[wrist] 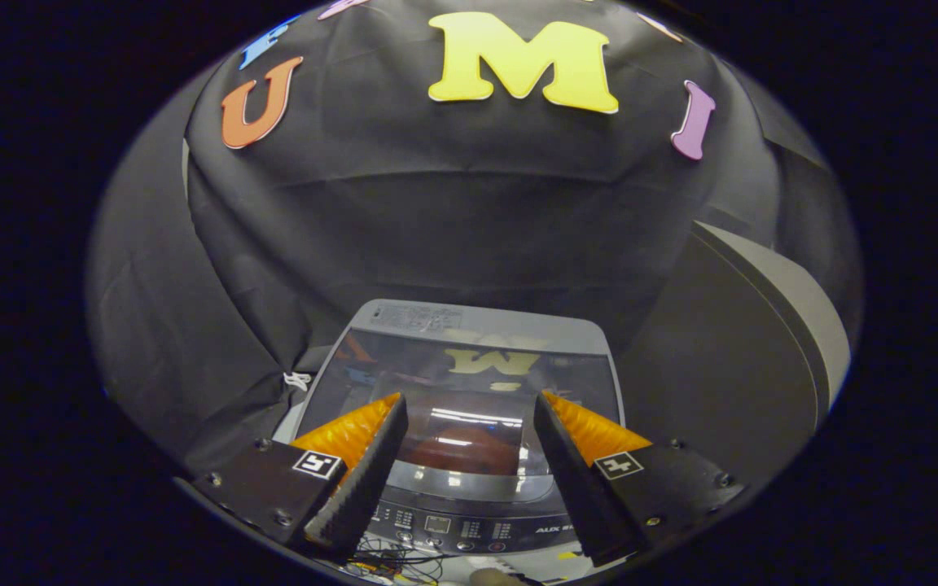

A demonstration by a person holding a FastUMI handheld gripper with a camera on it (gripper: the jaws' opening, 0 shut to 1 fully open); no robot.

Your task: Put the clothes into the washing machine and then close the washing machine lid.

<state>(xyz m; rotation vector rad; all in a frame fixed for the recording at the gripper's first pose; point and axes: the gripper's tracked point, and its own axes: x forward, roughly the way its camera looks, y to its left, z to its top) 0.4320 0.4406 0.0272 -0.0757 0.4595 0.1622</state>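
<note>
Black cloth [469,220] drapes the booth wall behind everything in the gripper view, hanging in loose folds. Against it stands a grey top-loading washing machine [469,521], seen from above and in front. Its dark, glossy glass lid [469,374] lies shut flat over the tub, mirroring the lights overhead. Through the glass, a reddish-brown mass [469,448] shows dimly inside the tub, likely the clothes, though the reflections make this hard to confirm. A control panel with small buttons and a display [457,533] runs along the machine's near edge, with thin tangled wires [392,561] just below it. To the right of the machine stands a large grey curved panel [770,325]. The gripper [469,423] hangs above the machine's front, its two fingers spread wide apart with nothing between them, and the lid lies beyond and below them.
</note>
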